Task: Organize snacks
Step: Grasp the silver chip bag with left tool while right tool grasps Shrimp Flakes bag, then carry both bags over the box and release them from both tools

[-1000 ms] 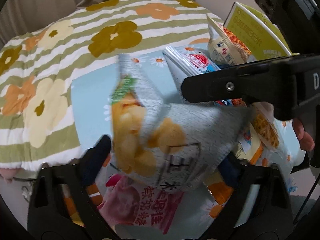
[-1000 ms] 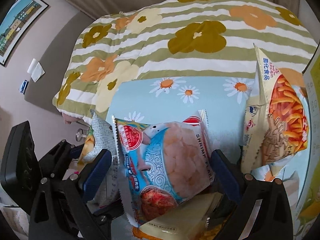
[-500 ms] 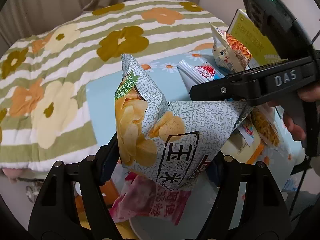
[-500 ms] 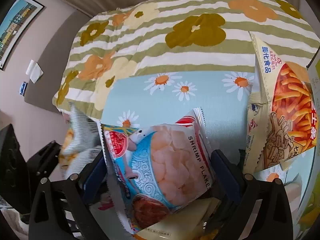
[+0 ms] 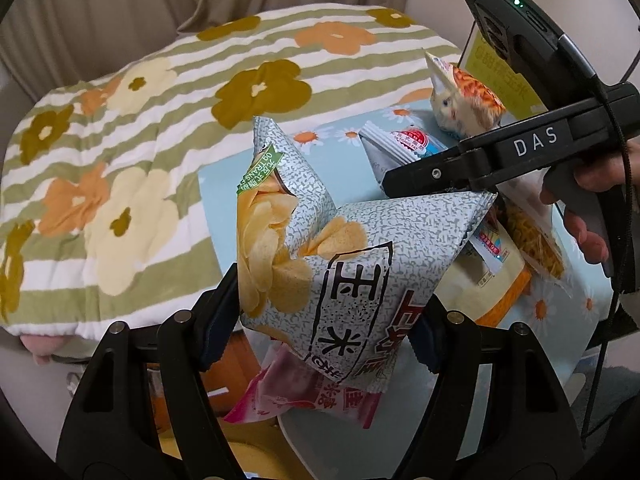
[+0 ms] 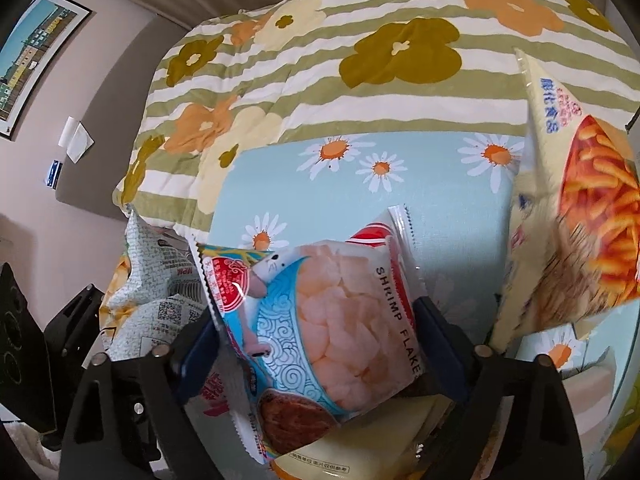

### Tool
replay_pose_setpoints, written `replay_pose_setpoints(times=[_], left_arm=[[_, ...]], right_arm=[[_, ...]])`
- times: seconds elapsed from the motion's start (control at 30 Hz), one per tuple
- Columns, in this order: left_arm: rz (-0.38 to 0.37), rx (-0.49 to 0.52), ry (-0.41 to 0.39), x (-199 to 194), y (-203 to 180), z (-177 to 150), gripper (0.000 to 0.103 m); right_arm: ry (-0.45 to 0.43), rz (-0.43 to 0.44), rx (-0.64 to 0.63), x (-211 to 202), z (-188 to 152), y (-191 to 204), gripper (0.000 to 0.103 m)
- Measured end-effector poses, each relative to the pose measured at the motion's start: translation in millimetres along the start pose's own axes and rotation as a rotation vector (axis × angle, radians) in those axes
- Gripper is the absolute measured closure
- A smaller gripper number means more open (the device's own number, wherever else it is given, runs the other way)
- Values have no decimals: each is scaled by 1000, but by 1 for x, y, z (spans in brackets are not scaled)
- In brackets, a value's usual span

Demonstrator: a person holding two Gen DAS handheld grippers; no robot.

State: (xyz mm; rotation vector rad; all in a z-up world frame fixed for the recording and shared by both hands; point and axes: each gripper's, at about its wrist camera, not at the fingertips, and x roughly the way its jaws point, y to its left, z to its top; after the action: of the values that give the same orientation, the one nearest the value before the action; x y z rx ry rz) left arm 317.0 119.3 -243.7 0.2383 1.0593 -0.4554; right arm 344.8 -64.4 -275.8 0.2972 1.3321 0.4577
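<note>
Left wrist view: left gripper [image 5: 326, 320] is clamping the grey chip bag [image 5: 340, 248] between its jaws; right gripper's side profile crossing at 2 o'clock.

Right wrist view: right gripper [image 6: 318, 344] is pinching the shrimp flake bag [image 6: 328, 328]; wall picture [image 6: 36, 48] showing at 10 o'clock only here.

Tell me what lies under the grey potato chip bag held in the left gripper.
Beneath the grey speckled potato chip bag, clamped in the left gripper, a crumpled pink snack packet pokes out over a pale round plate. The bag covers the rest of the packet.
</note>
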Motion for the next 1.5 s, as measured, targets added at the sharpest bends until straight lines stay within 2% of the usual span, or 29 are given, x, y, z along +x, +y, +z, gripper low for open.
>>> replay_pose_setpoints(times=[0.2,0.43,0.8,0.97,1.17,1.33,1.5], left_arm=[[-8,-7,-28,-10,-3,1,33],[-13,4,-80,-36,-14,16,33],[10,24,-206,-92,-61,57,33],[-3,7,-268,-112,-107,81,33],[-28,25,-320,-120,-185,110,33],[-61,41,-322,-108,-252,133,33],[-98,43,-286,-83,-309,157,33]], right_arm=[[-64,34,-4,-22,-2,7,22],[-150,59,-15,-67,0,19,22],[-326,110,-31,-166,-19,1,22],[-386,103,-49,-222,-39,-32,22],[-446,52,-40,-287,-67,-93,22],[-473,4,-18,-323,-90,-150,22],[-468,-30,2,-341,-107,-196,22]])
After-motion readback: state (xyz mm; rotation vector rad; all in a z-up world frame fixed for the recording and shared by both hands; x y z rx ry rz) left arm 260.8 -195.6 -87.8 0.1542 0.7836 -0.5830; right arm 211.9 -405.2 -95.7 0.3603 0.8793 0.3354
